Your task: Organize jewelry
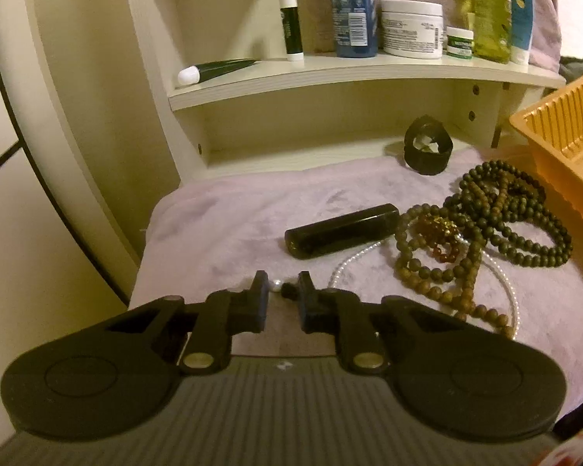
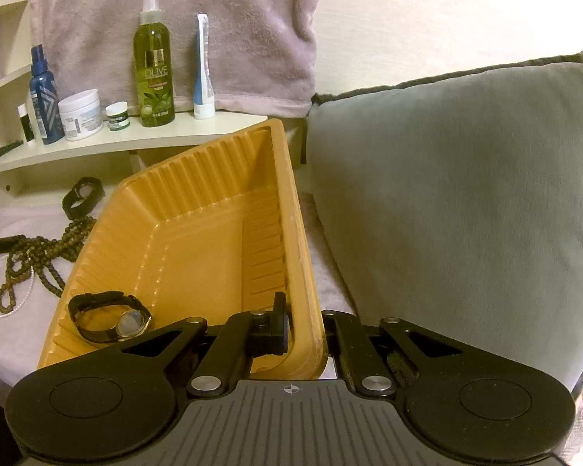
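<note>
Your right claw (image 2: 305,334) clamped the orange tray's (image 2: 213,209) rim, steadying it with the watch (image 2: 110,316) inside, while your left claw (image 1: 283,291) stood apart around the pearl strand's (image 1: 513,303) end at lower centre.

Our right gripper (image 2: 305,324) pinches the tray's (image 2: 213,209) near right wall, one of our fingers (image 2: 278,320) inside it, the other outside. A watch (image 2: 110,316) lies in the tray left of them; beads (image 2: 39,256) lie farther left.
</note>
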Motion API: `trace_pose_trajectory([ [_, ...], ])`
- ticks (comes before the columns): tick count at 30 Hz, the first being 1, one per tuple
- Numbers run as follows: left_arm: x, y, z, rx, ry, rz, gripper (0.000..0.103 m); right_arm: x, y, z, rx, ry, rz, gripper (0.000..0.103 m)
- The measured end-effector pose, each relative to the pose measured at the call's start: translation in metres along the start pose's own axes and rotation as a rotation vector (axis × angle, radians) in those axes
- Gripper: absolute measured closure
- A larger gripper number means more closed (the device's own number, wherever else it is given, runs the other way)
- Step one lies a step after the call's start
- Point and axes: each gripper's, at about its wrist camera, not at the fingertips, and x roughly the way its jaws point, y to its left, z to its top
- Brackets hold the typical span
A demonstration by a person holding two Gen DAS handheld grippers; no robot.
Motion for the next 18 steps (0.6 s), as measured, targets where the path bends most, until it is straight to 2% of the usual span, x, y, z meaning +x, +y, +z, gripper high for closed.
trace_pose_trajectory([
  [4,-0.007,-0.004,0.002,0.009,-0.007,-0.003,0.091,-0.001,0.001,0.000,0.002,-0.002,0.000,0.098],
  [6,-0.012,-0.006,0.003,0.012,-0.013,-0.004,0.098,-0.002,0.001,0.000,0.004,-0.006,0.004,0.098],
  [14,-0.035,-0.021,0.014,0.002,-0.055,-0.025,0.098,-0.005,0.001,-0.002,0.013,-0.021,0.019,0.099],
  [18,-0.050,-0.039,0.025,0.005,-0.077,-0.079,0.098,-0.006,-0.001,-0.004,0.019,-0.026,0.025,0.099],
])
